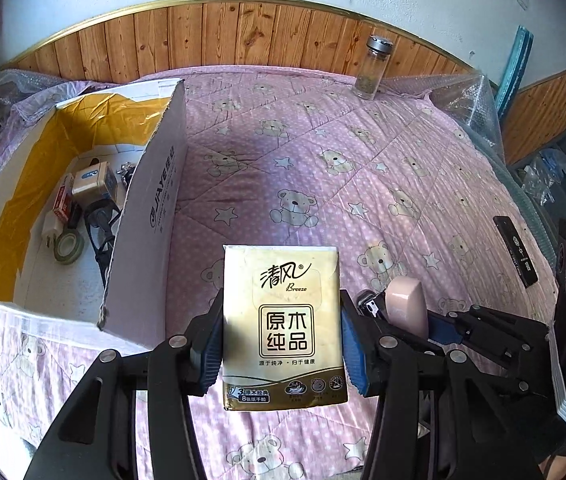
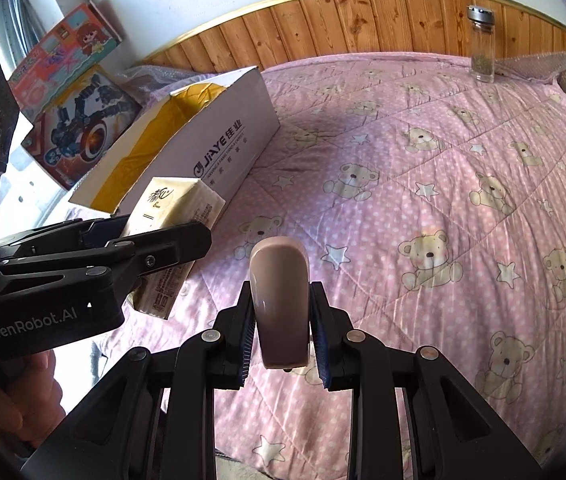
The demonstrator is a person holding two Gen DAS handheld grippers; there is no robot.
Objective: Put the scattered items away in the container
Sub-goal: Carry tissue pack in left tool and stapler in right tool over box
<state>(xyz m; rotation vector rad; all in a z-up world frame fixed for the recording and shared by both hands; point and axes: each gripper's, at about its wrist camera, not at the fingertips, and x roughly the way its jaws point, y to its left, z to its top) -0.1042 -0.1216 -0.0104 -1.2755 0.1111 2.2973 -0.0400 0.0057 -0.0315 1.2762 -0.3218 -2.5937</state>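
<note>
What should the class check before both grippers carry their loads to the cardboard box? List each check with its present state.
1. Left gripper clamps the tissue pack by both side edges: ok.
2. Right gripper clamps the pink object between its pads: ok.
3. Cardboard box is open at the top: ok.
4. Free floor inside the box beside the tape roll and other items: ok, bare white floor shows nearest the camera.
5. The two grippers are apart from each other: ok, but close, side by side.
6. Items left on the quilt: not ok, the glass jar and a black flat object remain.
</note>
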